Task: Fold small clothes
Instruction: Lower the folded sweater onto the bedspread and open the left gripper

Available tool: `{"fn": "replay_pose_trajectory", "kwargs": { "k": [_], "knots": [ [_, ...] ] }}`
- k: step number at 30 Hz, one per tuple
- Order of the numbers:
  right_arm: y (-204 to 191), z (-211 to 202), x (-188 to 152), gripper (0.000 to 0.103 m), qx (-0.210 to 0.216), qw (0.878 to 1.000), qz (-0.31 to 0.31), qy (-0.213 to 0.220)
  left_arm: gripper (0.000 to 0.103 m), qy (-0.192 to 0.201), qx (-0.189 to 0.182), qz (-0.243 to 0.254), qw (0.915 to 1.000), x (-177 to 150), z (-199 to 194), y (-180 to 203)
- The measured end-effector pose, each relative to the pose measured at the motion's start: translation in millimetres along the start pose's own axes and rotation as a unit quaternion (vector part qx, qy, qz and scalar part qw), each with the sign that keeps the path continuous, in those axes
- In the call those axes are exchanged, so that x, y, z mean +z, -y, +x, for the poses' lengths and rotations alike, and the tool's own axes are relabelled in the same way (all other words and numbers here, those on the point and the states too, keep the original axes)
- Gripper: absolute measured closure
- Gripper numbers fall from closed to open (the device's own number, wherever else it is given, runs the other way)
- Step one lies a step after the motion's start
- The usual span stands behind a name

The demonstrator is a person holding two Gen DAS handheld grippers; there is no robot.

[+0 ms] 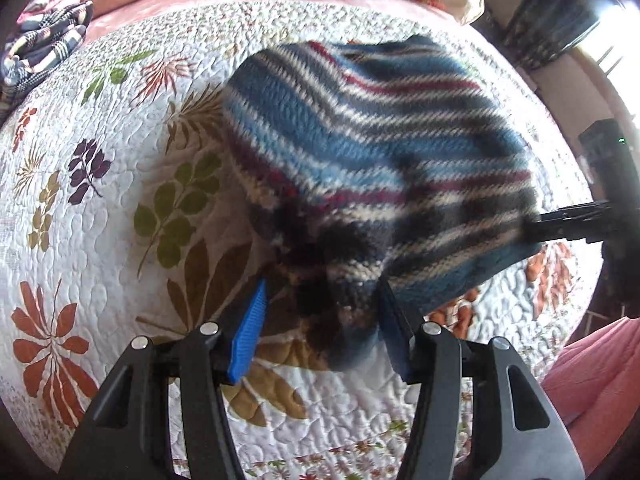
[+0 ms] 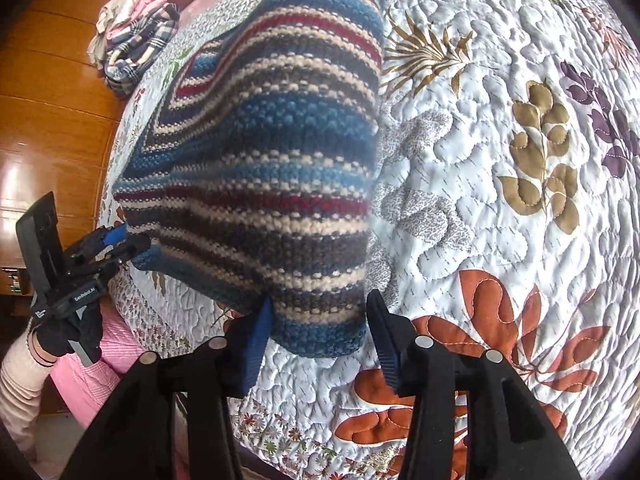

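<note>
We have the blue, cream, maroon and grey striped knitted garment lifted partly off the white quilted bedspread with leaf prints, its far end trailing toward the bed's middle. Our left gripper has its blue pads set wide apart around a bunched dark corner of the knit; we cannot tell whether they actually pinch it. Our right gripper likewise stands with jaws apart at either side of the lower blue hem, cloth between them but no clear clamp.

We judge the knit soft, thick and fairly light: it sags and bunches, will stretch under pull, and grips well on ribbed pads. Corners and hem edges look like the best holds, with both layers taken together.

The right wrist view shows the left tool from outside, its tips meeting the garment's edge, a black-gloved hand beneath it, a wooden panel behind, and a stack of folded plaid and pink clothes. The left wrist view gives only the right tool's dark tip at the knit's right edge
</note>
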State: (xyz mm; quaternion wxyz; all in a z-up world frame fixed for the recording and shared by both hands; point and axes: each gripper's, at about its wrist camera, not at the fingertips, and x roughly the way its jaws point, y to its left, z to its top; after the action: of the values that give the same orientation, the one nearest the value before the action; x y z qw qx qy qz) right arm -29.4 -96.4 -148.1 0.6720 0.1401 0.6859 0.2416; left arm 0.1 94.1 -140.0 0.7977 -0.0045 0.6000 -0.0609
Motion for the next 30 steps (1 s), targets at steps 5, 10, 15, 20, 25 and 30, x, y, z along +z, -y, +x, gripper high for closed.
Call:
{"fn": "replay_pose_trajectory", "kwargs": {
  "k": [5,10,15,20,25,30],
  "knots": [
    [2,10,1,0.054,-0.013,1.000,0.000,-0.007,0.047,-0.016,0.007,-0.003,0.9998,-5,13,-6],
    [1,13,2,0.051,-0.018,1.000,0.004,-0.008,0.043,-0.016,0.005,-0.014,0.9998,-6,15,-12],
    [-5,5,1,0.044,-0.042,0.999,-0.007,0.002,0.042,-0.010,0.008,-0.022,0.9997,-8,6,-13],
    [-13,-11,-8,0.039,-0.078,0.997,0.000,0.015,0.042,-0.009,0.007,-0.053,0.9985,-17,-14,-13],
    [-22,-32,-21,0.034,-0.115,0.993,0.011,0.033,0.034,0.006,0.019,-0.068,0.9975,-28,-41,-6],
    [-39,-57,-39,0.026,-0.151,0.986,0.011,0.072,0.024,0.024,0.060,-0.053,0.9965,-38,-65,9]
  ]
}}
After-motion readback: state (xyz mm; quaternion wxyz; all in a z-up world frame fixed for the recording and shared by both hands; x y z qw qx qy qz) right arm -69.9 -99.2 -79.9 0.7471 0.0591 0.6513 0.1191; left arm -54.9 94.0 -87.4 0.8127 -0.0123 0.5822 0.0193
